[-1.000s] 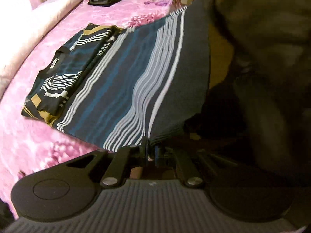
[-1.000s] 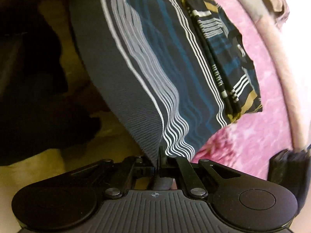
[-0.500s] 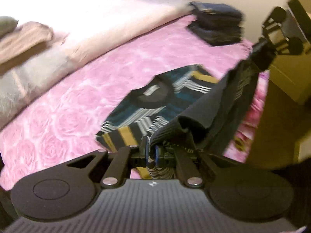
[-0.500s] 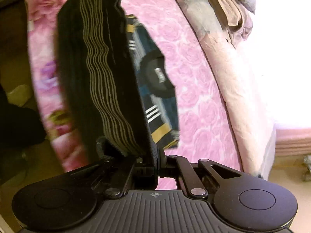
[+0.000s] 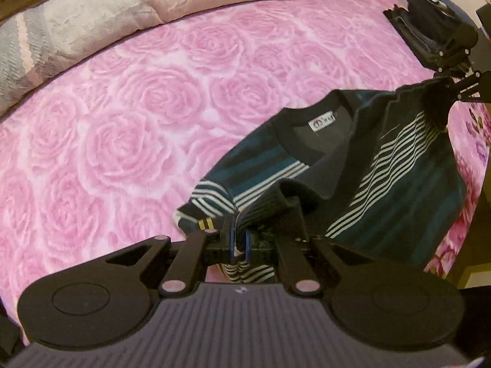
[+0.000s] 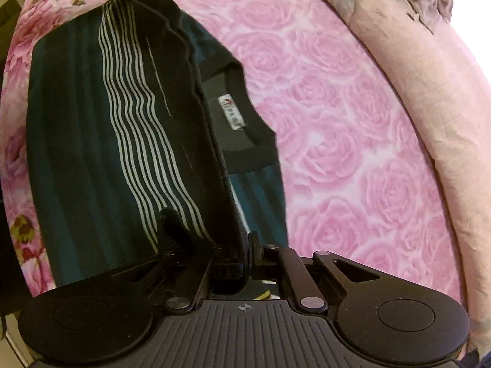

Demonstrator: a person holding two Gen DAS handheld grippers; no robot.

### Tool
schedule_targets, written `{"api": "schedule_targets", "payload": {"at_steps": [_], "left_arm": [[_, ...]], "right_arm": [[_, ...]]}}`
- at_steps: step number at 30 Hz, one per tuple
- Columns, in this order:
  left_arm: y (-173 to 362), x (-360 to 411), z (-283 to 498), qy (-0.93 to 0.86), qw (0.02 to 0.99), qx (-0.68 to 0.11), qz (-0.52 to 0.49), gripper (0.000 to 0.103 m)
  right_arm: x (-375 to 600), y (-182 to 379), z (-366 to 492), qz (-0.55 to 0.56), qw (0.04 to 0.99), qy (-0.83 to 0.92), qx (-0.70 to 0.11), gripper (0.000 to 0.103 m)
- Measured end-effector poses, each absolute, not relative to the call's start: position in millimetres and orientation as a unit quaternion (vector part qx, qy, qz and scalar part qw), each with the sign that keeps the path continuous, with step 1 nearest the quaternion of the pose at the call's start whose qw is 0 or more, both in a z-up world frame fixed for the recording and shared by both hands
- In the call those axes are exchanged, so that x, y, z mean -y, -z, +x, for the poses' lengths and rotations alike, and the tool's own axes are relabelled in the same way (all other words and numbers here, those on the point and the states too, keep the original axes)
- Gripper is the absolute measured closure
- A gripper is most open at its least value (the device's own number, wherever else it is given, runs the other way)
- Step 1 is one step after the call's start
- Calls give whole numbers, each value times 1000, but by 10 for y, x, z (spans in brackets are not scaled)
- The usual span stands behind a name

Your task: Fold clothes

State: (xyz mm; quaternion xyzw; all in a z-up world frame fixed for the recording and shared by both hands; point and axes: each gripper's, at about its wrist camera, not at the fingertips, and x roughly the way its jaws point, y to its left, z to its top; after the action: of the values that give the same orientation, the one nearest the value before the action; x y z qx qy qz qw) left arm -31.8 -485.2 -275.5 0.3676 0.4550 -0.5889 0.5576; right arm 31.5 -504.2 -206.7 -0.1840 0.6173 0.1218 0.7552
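Both the left gripper (image 5: 239, 242) and right gripper (image 6: 245, 251) are clamped on the striped sweater's (image 5: 399, 184) hem, stretched above its collar (image 5: 310, 125) on the pink rose bedspread (image 5: 153, 122).

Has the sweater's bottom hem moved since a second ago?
Yes. Both grippers carried the hem from the bed's edge over the sweater toward its collar, against the fixed pink bedspread.
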Motion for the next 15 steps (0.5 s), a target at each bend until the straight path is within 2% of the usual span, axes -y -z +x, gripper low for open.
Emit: {"api": "schedule_targets", "payload": {"at_steps": [8,14,15], "left_arm": [[3272,5210,-55,586,535,-478,377,99],[3588,5327,101,582,524,-495,377,94],[3578,5321,130,581,527,-495,374,92]], "right_arm": [[5356,2454,694,-116,762,-84,-631,102],[5515,2824,887,-27,762,-13,-647,99],[5529,2821,885,-17,766,9,-643,77]]}}
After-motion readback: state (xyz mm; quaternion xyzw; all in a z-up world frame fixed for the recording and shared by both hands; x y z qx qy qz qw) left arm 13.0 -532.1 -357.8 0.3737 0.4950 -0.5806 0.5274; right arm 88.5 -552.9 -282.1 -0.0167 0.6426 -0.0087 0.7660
